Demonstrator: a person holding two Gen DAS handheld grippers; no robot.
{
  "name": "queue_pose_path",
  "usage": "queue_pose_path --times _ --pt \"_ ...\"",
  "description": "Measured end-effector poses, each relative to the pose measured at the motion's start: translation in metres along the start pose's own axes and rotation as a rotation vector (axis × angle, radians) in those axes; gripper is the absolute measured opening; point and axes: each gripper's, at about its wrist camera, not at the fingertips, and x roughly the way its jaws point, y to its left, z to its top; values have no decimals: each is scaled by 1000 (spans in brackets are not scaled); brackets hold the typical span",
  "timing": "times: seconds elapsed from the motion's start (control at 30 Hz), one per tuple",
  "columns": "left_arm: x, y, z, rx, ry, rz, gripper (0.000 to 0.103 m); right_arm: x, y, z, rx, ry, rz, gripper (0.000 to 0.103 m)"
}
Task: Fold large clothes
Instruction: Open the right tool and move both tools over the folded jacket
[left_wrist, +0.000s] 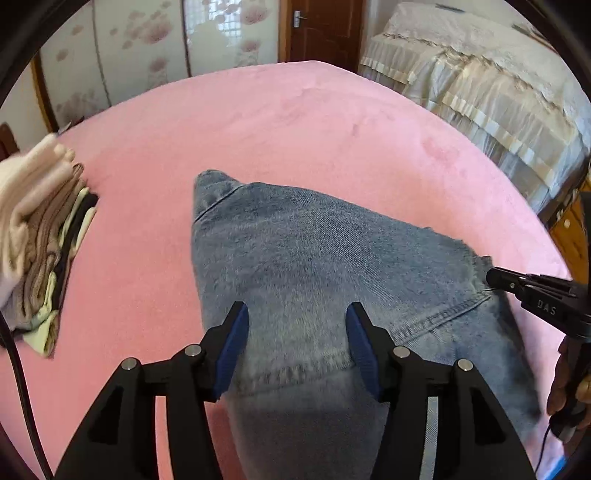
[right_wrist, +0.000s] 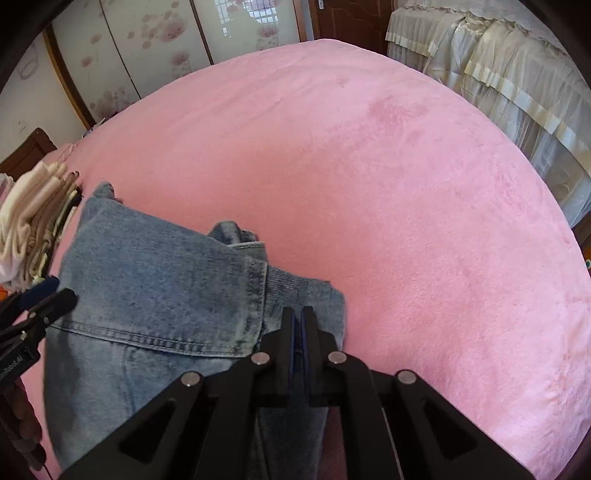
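Observation:
A pair of blue denim jeans (left_wrist: 295, 251) lies partly folded on the pink bed cover (left_wrist: 295, 122). My left gripper (left_wrist: 295, 317) is open, its fingers straddling the denim just above a stitched hem. My right gripper (right_wrist: 300, 314) is shut, its tips over the right edge of the jeans (right_wrist: 155, 295); I cannot tell whether cloth is pinched between them. The right gripper also shows in the left wrist view (left_wrist: 495, 277) at the jeans' right edge. The left gripper shows at the left edge of the right wrist view (right_wrist: 55, 295).
A stack of folded clothes (left_wrist: 40, 236) sits on the bed at the left, close to the jeans (right_wrist: 33, 221). A second bed with a cream lace cover (left_wrist: 480, 74) stands at the right. Wardrobe doors and a brown door are behind.

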Motion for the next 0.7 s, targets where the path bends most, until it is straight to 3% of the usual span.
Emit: queue_pose_path --times 0.07,0.13,0.23,0.47,0.7 --pt "-21 2 -2 -4 -21 7 57 -20 3 0 13 -23 40 4" --pt "-42 3 -6 1 -43 6 70 -43 12 -3 5 -54 71 8" --pt "-79 0 -16 23 -81 -18 80 -78 25 -14 -25 -105 95 21" --pt "-118 -10 -53 32 -109 -70 80 -123 49 -50 -92 -167 142 25" --pt "-108 -11 -94 -41 -120 -105 80 -105 55 -89 -139 -139 148 25"
